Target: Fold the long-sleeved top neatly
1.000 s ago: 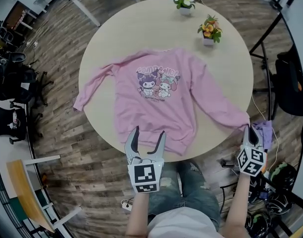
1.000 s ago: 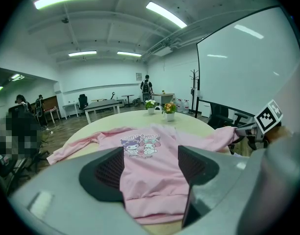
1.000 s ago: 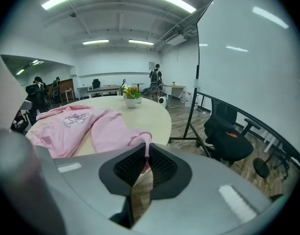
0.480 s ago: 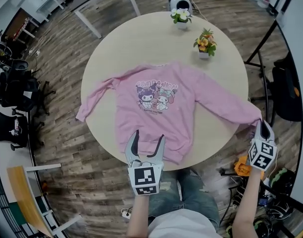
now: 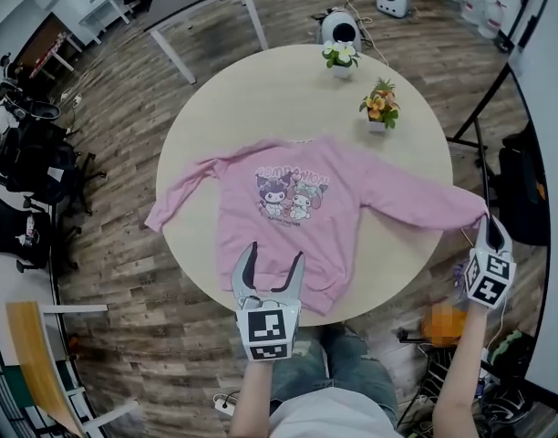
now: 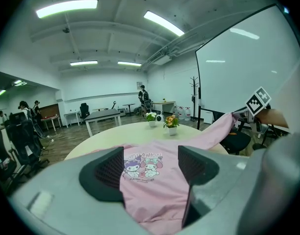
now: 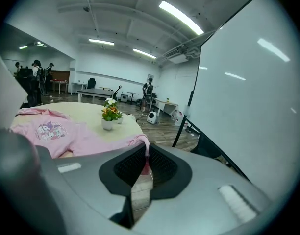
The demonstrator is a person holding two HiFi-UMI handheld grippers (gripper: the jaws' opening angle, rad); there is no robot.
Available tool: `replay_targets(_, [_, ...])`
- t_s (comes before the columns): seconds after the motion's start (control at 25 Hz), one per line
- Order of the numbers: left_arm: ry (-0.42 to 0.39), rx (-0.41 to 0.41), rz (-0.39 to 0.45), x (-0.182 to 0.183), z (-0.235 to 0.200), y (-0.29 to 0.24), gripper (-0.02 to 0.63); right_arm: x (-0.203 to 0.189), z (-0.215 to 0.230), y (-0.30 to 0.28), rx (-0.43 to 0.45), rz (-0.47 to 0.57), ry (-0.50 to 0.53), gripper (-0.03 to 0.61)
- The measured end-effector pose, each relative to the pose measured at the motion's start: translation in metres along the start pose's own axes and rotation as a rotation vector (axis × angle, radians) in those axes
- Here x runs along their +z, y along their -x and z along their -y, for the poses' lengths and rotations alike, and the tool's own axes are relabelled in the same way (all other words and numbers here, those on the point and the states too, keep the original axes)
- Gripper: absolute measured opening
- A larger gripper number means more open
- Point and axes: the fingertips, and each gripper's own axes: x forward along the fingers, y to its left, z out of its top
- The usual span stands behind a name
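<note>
In front of me is a round, light tan table (image 5: 233, 108) on a wood floor (image 5: 115, 245). A pink top (image 5: 288, 231) lies flat on it, picture side up. It fills the middle down to 6 o'clock, where its bottom edge lies at the rim by me. One sleeve droops off at 9 o'clock. The other goes past the rim at 3 o'clock. Far from me stand a pot of white flowers (image 5: 339, 56) at 12 o'clock and a pot of orange flowers (image 5: 380, 108) near 1 o'clock.

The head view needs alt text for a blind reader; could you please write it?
A pink long-sleeved top lies front up on a round table. The right gripper is shut on the cuff of one sleeve, stretched out past the table's edge, while the left gripper is open over the hem. Two small flower pots stand on the far side.
</note>
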Motion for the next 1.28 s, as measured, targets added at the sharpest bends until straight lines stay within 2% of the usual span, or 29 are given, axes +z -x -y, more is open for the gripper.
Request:
replay_targets(0.32, [0.029,0.064,0.039,0.01,-0.021,0.017,0.339,0.061,-0.035,-0.002,0.071,0.109,0.005,0.043])
replay_targets(0.72, [0.096,0.174,0.059,0.007,-0.067,0.042,0.339,0.148,-0.11,-0.006,0.197,0.254,0.041,0.043])
replay_targets(1.04, [0.129,0.233,0.064,-0.002,-0.108,0.056,0.339,0.184,-0.179,-0.007,0.295,0.304,0.089,0.043])
replay_targets(1.28, [0.141,0.228,0.076,0.001,-0.146,0.047,0.339,0.205,-0.23,-0.008,0.34,0.313,0.124,0.043])
